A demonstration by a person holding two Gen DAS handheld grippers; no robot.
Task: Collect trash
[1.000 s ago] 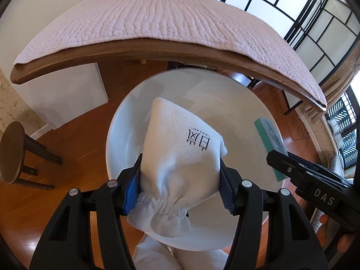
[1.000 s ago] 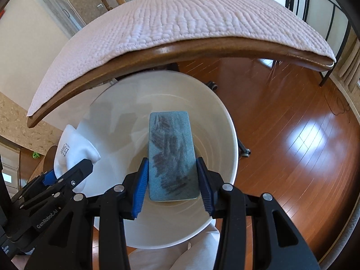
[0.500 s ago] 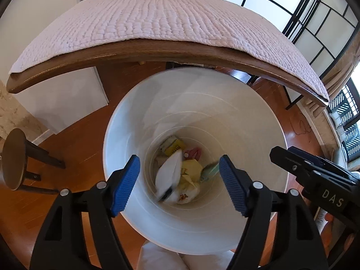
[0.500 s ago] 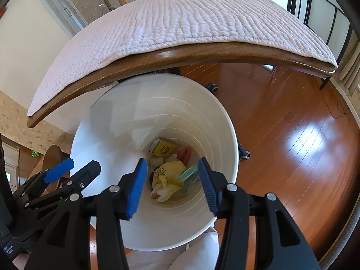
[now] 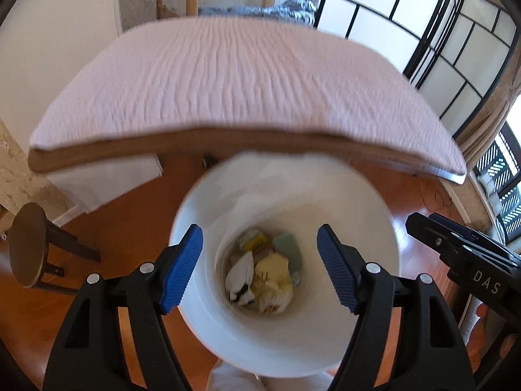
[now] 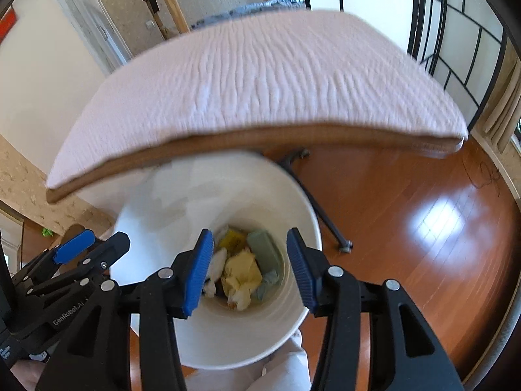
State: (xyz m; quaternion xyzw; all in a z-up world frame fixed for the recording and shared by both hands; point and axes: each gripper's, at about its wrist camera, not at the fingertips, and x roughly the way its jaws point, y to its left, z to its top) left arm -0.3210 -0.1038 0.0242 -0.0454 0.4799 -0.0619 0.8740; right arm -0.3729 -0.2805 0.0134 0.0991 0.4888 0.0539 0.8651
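Observation:
A white bin (image 5: 293,192) stands on the wooden floor below both grippers. At its bottom lie a white cloth pouch (image 5: 241,273), a green sponge (image 5: 288,251) and crumpled yellow wrappers (image 5: 273,270). My left gripper (image 5: 259,233) hangs open above the bin with nothing between its blue pads. My right gripper (image 6: 250,238) is also open and empty above the bin (image 6: 208,342), over the sponge (image 6: 263,251) and the pouch (image 6: 216,267). The right gripper (image 5: 456,251) shows at the right edge of the left wrist view. The left gripper (image 6: 78,247) shows at the lower left of the right wrist view.
A wooden table with a pink quilted cover (image 5: 244,81) overhangs the far side of the bin. A round dark stool (image 5: 27,247) stands to the left. A chair base with casters (image 6: 338,238) sits right of the bin. A person's light trousers (image 6: 276,368) are just behind it.
Both grippers let go: the white pouch left the left gripper and the green sponge left the right, and both now lie in the bin. Both grippers have risen.

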